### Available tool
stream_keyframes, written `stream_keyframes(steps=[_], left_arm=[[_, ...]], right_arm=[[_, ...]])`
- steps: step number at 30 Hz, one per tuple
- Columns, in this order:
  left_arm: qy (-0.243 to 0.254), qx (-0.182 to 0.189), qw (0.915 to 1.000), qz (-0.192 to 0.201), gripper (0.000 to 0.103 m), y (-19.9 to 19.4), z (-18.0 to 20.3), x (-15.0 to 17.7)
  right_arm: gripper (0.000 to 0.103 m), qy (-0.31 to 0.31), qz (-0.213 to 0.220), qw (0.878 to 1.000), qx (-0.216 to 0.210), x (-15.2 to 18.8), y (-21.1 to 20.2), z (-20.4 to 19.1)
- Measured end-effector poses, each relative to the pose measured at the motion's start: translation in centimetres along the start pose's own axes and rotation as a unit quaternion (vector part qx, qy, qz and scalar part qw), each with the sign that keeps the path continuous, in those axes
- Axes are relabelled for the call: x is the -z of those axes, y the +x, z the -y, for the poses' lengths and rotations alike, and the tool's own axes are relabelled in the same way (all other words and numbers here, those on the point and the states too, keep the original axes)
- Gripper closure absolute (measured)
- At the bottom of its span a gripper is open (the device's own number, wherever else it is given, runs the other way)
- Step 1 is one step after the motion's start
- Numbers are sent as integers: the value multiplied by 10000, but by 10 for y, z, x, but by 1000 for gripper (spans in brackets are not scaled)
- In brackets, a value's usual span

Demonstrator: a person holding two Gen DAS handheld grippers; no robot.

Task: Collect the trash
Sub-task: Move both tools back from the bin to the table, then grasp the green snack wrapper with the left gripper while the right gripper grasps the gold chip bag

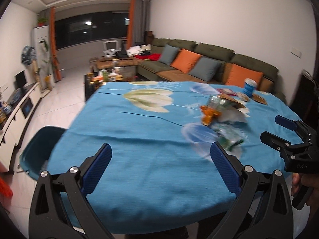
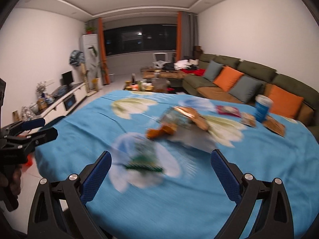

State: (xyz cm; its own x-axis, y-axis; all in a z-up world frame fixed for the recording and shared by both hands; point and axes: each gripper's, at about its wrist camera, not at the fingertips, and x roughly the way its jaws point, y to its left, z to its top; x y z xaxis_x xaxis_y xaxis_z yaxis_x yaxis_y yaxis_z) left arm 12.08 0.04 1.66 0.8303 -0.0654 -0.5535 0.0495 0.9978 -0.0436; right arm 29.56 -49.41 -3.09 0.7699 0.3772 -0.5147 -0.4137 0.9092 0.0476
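Trash lies on a table under a blue flowered cloth (image 1: 139,159) (image 2: 259,169). A green-and-white crushed wrapper (image 1: 231,141) (image 2: 144,161) lies nearest, blurred. Behind it sit an orange wrapper (image 1: 208,117) (image 2: 161,131), a clear plastic bottle (image 1: 218,101) (image 2: 175,117), brown packets (image 2: 199,117) and grey paper (image 1: 233,116) (image 2: 191,139). A blue-and-white cup (image 1: 249,87) (image 2: 262,108) stands at the far right. My left gripper (image 1: 161,164) is open over the cloth, left of the trash. My right gripper (image 2: 161,168) is open just before the green wrapper. Neither holds anything.
A dark teal chair (image 1: 39,151) stands at the table's left edge. More flat packets (image 2: 228,110) (image 2: 274,126) lie near the cup. A green sofa with orange and grey cushions (image 1: 199,63) runs along the right wall, and a cluttered coffee table (image 2: 147,85) stands beyond.
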Motion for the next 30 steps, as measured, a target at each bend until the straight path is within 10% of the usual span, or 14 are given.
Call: stream_keyframes(steps=[11,30], left_arm=[[312,762,9962,-276,6,51,66,-6],[390,1045,9894,-931,6,145,116,-15]], right_arm=[[7,585,-104,9972,447,23,-15,56],[7,528,-124,9978,376,-18,28,90]])
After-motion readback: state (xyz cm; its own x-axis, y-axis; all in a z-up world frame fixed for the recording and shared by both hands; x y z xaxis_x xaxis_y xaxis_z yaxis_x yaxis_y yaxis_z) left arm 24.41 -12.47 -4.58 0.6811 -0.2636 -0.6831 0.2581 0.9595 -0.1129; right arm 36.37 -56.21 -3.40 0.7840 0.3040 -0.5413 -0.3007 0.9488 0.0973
